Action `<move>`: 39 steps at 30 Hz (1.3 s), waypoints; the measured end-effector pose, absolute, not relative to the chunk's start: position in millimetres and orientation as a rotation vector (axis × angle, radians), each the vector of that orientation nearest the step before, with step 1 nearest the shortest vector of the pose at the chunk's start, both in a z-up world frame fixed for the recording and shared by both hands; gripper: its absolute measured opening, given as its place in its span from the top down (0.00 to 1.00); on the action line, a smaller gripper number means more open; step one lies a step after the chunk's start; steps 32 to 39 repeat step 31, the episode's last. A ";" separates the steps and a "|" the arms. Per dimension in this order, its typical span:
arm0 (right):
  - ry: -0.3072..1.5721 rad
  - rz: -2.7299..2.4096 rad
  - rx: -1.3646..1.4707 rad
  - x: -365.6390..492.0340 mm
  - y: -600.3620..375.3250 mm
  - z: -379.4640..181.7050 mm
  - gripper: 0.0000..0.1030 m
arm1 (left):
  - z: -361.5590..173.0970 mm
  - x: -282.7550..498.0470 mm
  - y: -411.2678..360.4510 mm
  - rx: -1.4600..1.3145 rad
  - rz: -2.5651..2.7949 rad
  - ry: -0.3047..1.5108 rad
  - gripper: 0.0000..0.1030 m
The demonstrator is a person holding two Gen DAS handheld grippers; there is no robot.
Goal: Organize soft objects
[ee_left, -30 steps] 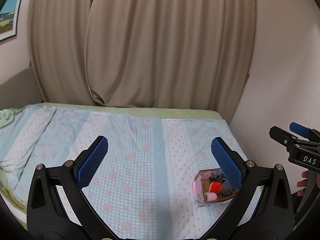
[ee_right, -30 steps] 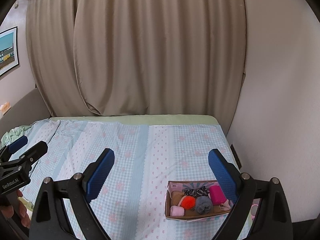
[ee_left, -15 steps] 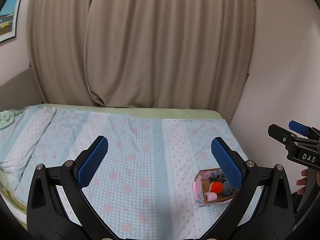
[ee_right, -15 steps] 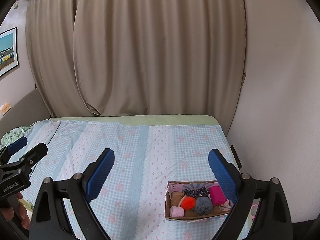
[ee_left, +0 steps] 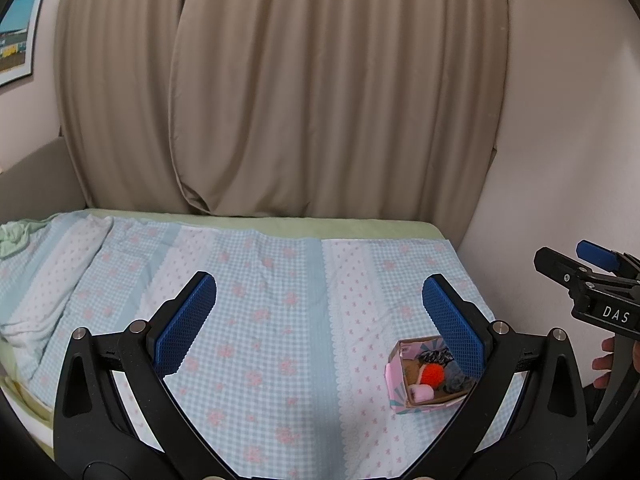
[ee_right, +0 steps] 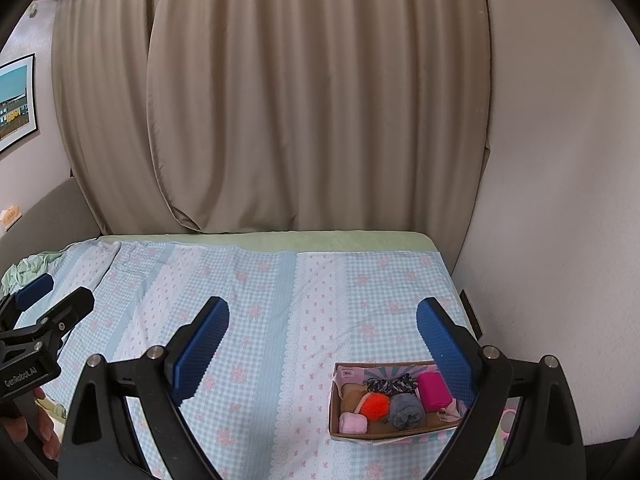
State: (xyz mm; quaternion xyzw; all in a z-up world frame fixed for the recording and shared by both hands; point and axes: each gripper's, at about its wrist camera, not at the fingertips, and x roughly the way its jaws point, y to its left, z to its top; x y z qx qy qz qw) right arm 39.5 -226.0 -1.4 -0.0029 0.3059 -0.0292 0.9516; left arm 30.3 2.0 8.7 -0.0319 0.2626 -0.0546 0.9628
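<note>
Nothing is shifting since a second ago | left gripper (ee_left: 320, 316) and right gripper (ee_right: 322, 340) are hovering spread, empty | soft objects (ee_right: 400, 402) are sitting gathered in box (ee_right: 336, 408) on bed (ee_right: 280, 320), apparently tidied.

A bed (ee_right: 280, 304) was covered by a blue-checked sheet (ee_left: 280, 320) with pink flowers, a green under-sheet (ee_right: 260, 239) being shown at its 12 o'clock edge. Beige curtains (ee_right: 312, 100) were hung behind it. A pale wall (ee_right: 560, 180) was seen at 3 o'clock, a framed picture (ee_left: 18, 36) at 10 o'clock.
</note>
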 end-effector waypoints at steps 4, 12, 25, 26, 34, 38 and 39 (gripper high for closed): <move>0.621 -0.057 -0.008 38.4 -227.3 -2.0 0.09 | 8.6 30.0 3.2 -0.062 -0.111 0.532 0.00; 0.622 -0.057 -0.008 40.3 -227.5 -1.9 0.09 | 8.3 29.3 4.2 -0.060 -0.110 0.530 0.00; 0.622 -0.055 -0.007 40.9 -224.8 -0.8 0.09 | 7.2 26.2 2.1 -0.014 -0.068 0.507 0.00; 0.622 -0.054 -0.006 41.2 -224.7 -1.1 0.09 | 6.8 26.5 1.9 -0.012 -0.068 0.507 0.00; 0.629 -0.054 -0.007 42.8 -223.4 -3.2 0.09 | 5.4 26.4 1.2 0.004 -0.051 0.485 0.00; 0.629 -0.054 -0.007 42.8 -223.4 -3.2 0.09 | 5.4 26.4 1.2 0.004 -0.051 0.485 0.00; 0.629 -0.054 -0.007 42.8 -223.4 -3.2 0.09 | 5.4 26.4 1.2 0.004 -0.051 0.485 0.00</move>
